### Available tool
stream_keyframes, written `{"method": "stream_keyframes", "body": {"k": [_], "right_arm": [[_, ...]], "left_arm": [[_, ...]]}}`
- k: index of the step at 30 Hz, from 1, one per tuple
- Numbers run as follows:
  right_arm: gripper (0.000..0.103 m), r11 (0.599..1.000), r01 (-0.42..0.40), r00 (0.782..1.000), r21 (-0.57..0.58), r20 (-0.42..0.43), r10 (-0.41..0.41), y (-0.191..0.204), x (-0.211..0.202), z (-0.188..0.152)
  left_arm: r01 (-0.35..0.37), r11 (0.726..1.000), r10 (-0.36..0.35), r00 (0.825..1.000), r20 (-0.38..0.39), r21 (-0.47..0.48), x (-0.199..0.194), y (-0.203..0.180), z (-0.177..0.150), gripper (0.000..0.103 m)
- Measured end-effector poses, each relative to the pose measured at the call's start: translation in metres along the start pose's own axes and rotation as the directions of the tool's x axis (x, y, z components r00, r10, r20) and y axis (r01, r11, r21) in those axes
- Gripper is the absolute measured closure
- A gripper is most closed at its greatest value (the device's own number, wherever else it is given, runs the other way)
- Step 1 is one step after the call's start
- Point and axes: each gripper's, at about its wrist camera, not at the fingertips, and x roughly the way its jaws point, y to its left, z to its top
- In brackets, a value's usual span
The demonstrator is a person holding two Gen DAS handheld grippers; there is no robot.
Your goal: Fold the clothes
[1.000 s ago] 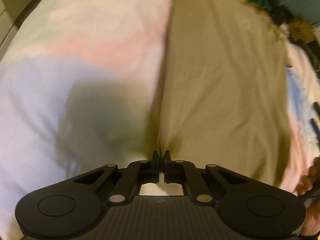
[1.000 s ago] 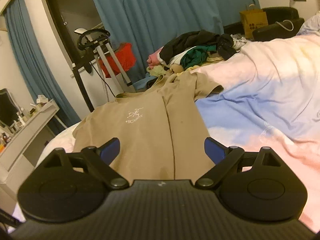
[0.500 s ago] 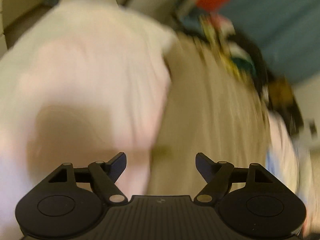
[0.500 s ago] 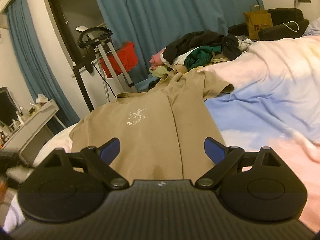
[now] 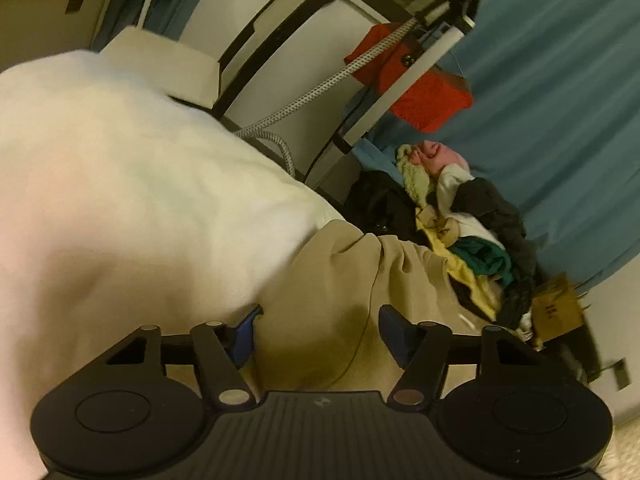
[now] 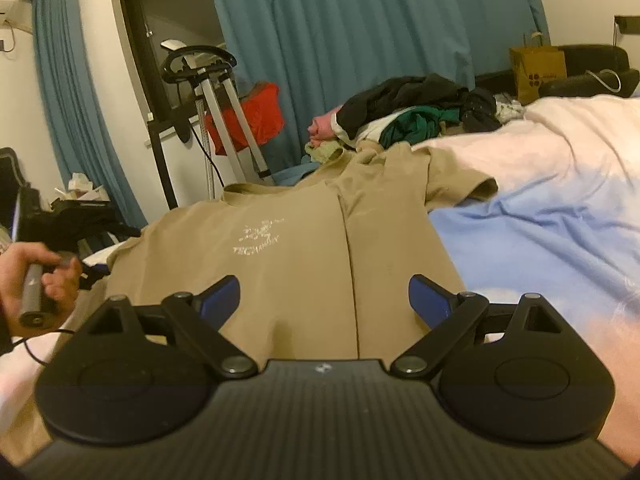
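Note:
A tan T-shirt point(image 6: 288, 248) with a white chest print lies flat on the bed, one side folded inward along a lengthwise crease, its right sleeve sticking out. My right gripper point(image 6: 324, 300) hovers open just above the shirt's lower part, nothing between its blue pads. In the left wrist view the same tan T-shirt point(image 5: 336, 300) fills the space ahead of my left gripper point(image 5: 320, 332), which is open and empty over the shirt's upper edge. A hand point(image 6: 36, 280) holding the left gripper's handle shows at the far left of the right wrist view.
The bed point(image 6: 560, 216) has a pastel pink, blue and white cover. A heap of unfolded clothes point(image 6: 416, 112) lies beyond the shirt's collar. An exercise machine point(image 6: 208, 92) with a red cloth, blue curtains point(image 6: 360, 20), and a paper bag point(image 6: 536, 72) stand behind.
My left gripper let go of the shirt's edge, opened, and swung upward toward the collar end. The right gripper stayed open and drifted slightly closer over the shirt.

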Motion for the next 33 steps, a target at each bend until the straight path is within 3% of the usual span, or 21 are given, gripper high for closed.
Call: {"method": "stream_keyframes", "body": {"k": [3, 5, 10, 11, 12, 15, 18, 21, 24, 26, 28, 29, 33], "right_arm": [[0.011, 1.0, 0.011, 1.0, 0.028, -0.004, -0.011, -0.003, -0.001, 0.0], [0.011, 0.999, 0.018, 1.0, 0.042, -0.002, -0.018, -0.007, -0.002, 0.001], [0.011, 0.998, 0.036, 0.999, 0.06, -0.01, -0.035, -0.01, -0.004, 0.001], [0.011, 0.997, 0.04, 0.999, 0.061, -0.012, -0.04, -0.011, -0.004, 0.001], [0.011, 0.997, 0.046, 0.999, 0.063, -0.014, -0.045, -0.011, -0.004, 0.001], [0.011, 0.995, 0.067, 0.998, 0.069, -0.015, -0.066, -0.014, -0.004, 0.002], [0.011, 0.992, 0.089, 0.996, 0.085, -0.016, -0.088, -0.02, -0.004, 0.003], [0.011, 0.988, 0.102, 0.994, 0.112, -0.038, -0.098, -0.027, -0.001, 0.002], [0.011, 0.983, 0.109, 0.992, 0.146, -0.071, -0.1, -0.035, 0.004, 0.0], [0.011, 0.98, 0.113, 0.991, 0.164, -0.088, -0.099, -0.039, 0.007, -0.001], [0.011, 0.98, 0.111, 0.991, 0.167, -0.087, -0.097, -0.038, 0.007, -0.002], [0.011, 0.98, 0.111, 0.991, 0.168, -0.088, -0.097, -0.038, 0.008, -0.002], [0.011, 0.979, 0.11, 0.992, 0.171, -0.088, -0.096, -0.037, 0.009, -0.002]], "left_arm": [[-0.049, 0.998, 0.048, 0.998, 0.044, 0.029, 0.027, -0.013, -0.007, 0.071], [-0.083, 0.992, 0.076, 0.995, 0.071, 0.1, 0.033, -0.029, -0.011, 0.095], [-0.17, 0.941, 0.134, 0.981, 0.141, 0.292, 0.04, -0.072, -0.021, 0.099], [-0.191, 0.911, 0.136, 0.976, 0.169, 0.366, 0.038, -0.085, -0.026, 0.099], [-0.212, 0.863, 0.132, 0.971, 0.199, 0.459, 0.033, -0.103, -0.034, 0.099], [-0.242, 0.672, 0.091, 0.965, 0.246, 0.7, 0.028, -0.155, -0.069, 0.099], [-0.181, 0.498, 0.054, 0.983, 0.178, 0.848, 0.044, -0.198, -0.113, 0.099], [-0.107, 0.417, 0.063, 0.994, 0.089, 0.903, 0.064, -0.219, -0.156, 0.099], [-0.02, 0.417, 0.081, 0.997, -0.015, 0.909, 0.07, -0.217, -0.183, 0.093], [0.046, 0.453, 0.053, 0.996, -0.078, 0.89, 0.063, -0.213, -0.187, 0.081], [0.094, 0.517, 0.017, 0.993, -0.12, 0.851, 0.05, -0.203, -0.18, 0.068], [0.122, 0.568, -0.017, 0.99, -0.137, 0.814, 0.041, -0.196, -0.172, 0.062], [0.204, 0.719, -0.147, 0.979, -0.141, 0.665, 0.008, -0.163, -0.133, 0.053]]}}
